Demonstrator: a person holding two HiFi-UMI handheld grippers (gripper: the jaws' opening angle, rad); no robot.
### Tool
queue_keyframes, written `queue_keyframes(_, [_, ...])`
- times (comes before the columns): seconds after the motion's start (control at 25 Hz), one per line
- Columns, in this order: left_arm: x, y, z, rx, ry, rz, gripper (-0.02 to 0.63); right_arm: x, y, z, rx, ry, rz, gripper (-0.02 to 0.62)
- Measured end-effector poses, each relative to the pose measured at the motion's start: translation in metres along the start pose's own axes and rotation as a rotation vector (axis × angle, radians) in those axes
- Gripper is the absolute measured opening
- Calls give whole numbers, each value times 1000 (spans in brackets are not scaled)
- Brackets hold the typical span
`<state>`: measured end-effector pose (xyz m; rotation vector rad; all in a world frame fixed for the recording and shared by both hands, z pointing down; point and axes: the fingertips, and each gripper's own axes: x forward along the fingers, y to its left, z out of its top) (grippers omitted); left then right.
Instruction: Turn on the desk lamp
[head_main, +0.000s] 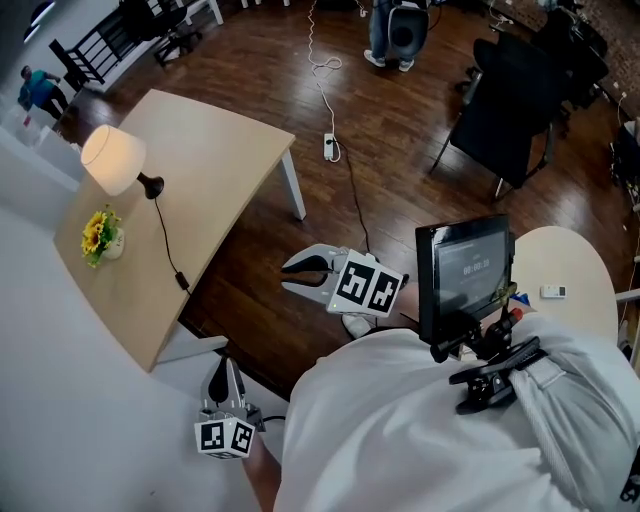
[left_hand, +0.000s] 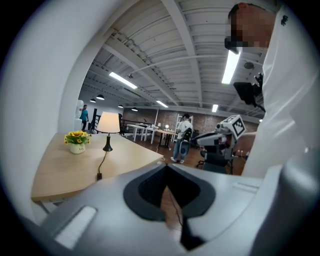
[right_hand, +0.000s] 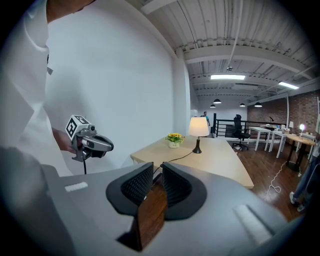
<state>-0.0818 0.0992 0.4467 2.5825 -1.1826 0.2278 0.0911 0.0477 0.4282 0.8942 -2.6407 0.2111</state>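
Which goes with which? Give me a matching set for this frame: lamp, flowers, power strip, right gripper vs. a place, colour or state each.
Things:
1. desk lamp
2. flowers
3. power strip
4. right gripper

Place, colour or state:
A. lies on the floor, past the corner of the table
B. jaws apart, nothing between them
C. yellow
D. pale shade on a black base

Pairs: 1-D, 2-C, 3-A, 4-B.
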Motion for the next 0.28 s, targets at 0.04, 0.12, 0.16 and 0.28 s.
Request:
queue_keyframes(0.04, [0,0,-1,2,0,-1,18,0,1,-1,0,2,1,58])
queue_keyframes(0.12, [0,-2,0,3,7,4,18,1,2,-2,-2,3,4,58])
queue_keyframes(0.16, [1,-3,2,1,14,9,18,1,2,-2,-3,3,5,58])
queue_keyframes(0.28, [3,-7,7,0,26,18,18,1,2,-3,-10,5,7,58])
